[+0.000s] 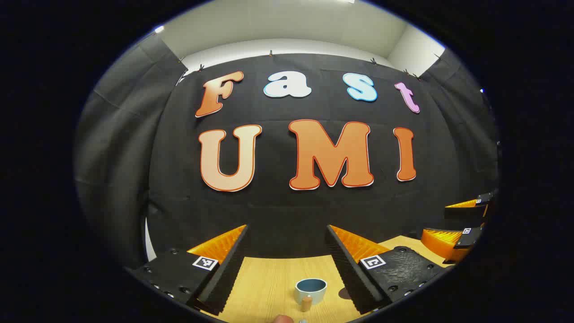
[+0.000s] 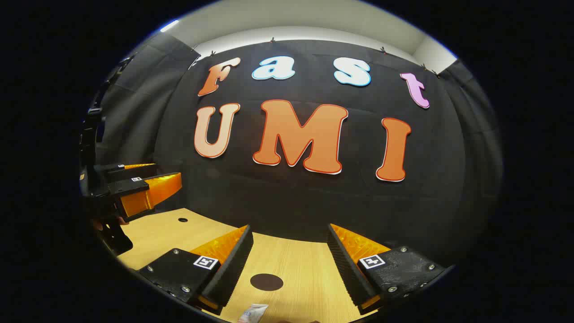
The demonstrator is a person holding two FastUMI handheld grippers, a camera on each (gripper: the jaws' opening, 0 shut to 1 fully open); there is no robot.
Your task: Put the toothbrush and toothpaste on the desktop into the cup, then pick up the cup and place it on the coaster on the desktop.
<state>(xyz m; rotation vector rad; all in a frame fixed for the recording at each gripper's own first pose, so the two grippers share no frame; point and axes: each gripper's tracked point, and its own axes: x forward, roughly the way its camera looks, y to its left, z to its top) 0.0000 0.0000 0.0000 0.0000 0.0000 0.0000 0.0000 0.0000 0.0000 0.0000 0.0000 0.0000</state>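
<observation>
Nothing done yet: cup (image 1: 310, 290) on the table (image 1: 269, 278), coaster (image 2: 266, 281) bare, toothpaste (image 2: 252, 312) lying flat. Both grippers' fingers apart, holding nothing.

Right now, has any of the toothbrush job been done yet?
Nothing looks done. The cup stands on the desk, not on the dark round coaster. Both tongs, left and right, are open and hold nothing. The toothpaste lies on the desk. Every step remains.

Even overhead light, sharp focus, strong fisheye bending at both views' edges.
</observation>
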